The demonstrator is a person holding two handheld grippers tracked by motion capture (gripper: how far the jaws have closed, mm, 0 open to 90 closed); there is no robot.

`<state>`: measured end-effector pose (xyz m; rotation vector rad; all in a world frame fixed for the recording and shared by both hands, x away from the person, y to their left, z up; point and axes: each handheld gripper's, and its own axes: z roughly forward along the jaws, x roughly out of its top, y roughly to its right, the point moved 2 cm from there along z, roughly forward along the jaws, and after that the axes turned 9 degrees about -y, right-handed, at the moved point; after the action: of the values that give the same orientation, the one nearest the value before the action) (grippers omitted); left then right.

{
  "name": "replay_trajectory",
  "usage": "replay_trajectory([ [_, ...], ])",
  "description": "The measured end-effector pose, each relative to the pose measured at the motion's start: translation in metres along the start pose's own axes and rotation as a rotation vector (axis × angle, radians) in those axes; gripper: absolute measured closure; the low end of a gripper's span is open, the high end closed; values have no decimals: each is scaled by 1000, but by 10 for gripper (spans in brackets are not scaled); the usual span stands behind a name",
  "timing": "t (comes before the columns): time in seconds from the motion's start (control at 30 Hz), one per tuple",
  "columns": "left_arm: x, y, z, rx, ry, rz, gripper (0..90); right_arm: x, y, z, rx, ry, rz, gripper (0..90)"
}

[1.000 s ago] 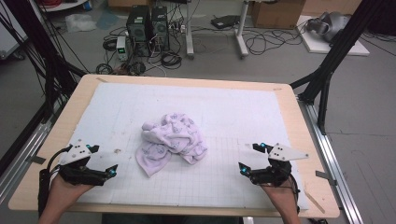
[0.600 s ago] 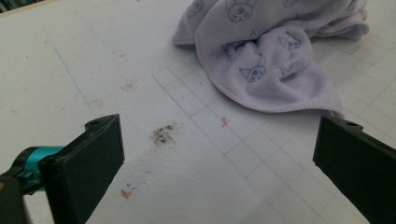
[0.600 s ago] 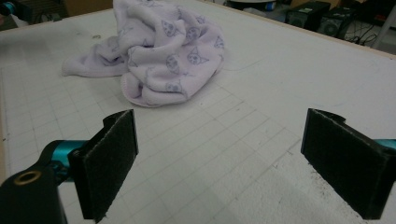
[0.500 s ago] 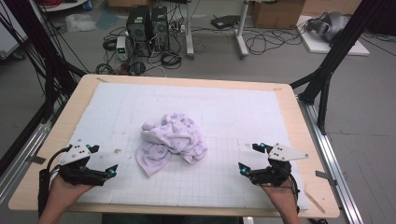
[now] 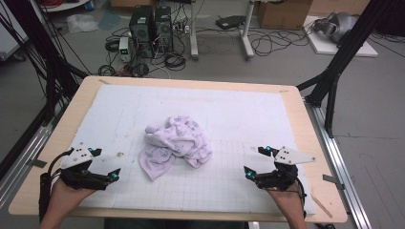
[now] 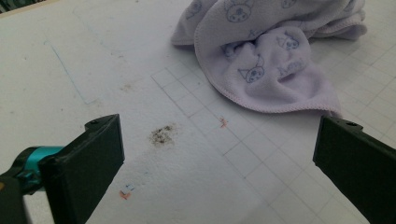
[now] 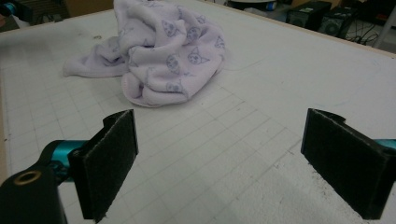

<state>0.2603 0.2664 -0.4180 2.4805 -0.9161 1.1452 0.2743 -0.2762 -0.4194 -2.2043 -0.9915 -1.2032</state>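
Both jaws wide apart, crumpled towel (image 5: 175, 144) lying between grippers.

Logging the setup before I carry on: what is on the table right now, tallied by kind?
Crumpled lilac terry towel with cat-face print: 1
White gridded foam mat covering the tabletop: 1
Black hand-held gripper, jaws open: 2, the left and the right
Total: 4

tongs (image 7: 219, 163) spread wide, crumpled towel (image 7: 163, 51) beyond
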Motion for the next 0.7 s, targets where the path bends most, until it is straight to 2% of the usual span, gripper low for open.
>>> replay_trajectory([
  [0.7, 0, 0, 1, -3, -1, 0, 24, 0, 0, 2, 4, 3, -8, 101],
])
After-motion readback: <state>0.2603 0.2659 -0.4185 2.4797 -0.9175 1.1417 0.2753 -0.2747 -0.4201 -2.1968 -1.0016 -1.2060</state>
